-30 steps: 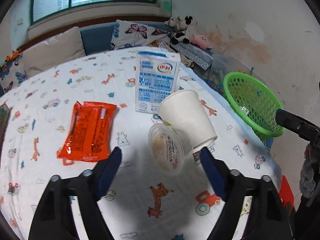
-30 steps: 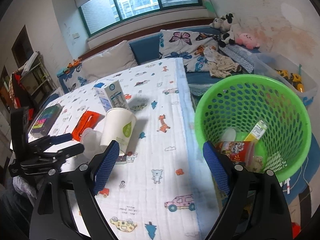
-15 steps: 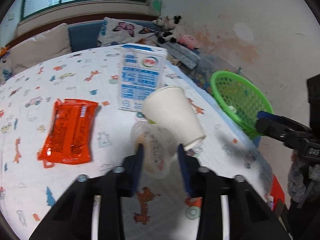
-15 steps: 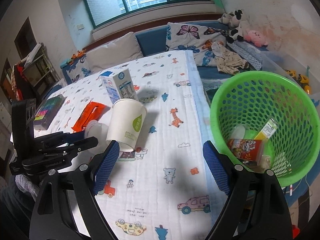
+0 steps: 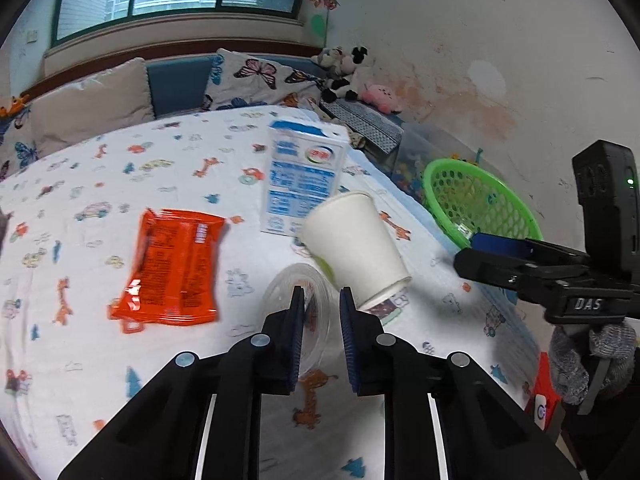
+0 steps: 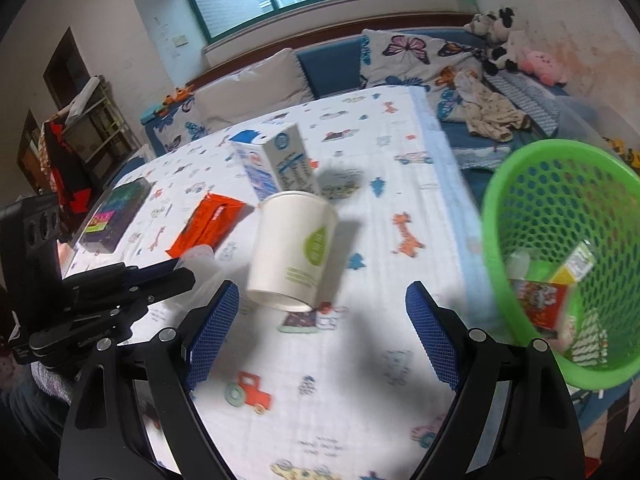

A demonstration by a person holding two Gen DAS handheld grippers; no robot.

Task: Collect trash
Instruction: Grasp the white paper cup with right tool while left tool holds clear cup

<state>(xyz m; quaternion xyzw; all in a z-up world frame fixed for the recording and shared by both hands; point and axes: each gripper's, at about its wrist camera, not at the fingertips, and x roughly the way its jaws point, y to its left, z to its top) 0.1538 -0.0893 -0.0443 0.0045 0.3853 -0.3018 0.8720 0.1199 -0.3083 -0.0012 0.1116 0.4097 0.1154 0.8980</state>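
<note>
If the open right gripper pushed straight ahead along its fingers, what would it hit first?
Probably the tipped white paper cup, which lies just ahead between the right gripper's open jaws, though depth is uncertain.

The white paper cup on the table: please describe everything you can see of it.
The white paper cup looks like plain paper with a green leaf logo on one side. It is tilted, its mouth raised toward the milk carton just behind it, its base near the printed tablecloth. It appears to lean on the clear plastic cup. No gripper touches it.
</note>
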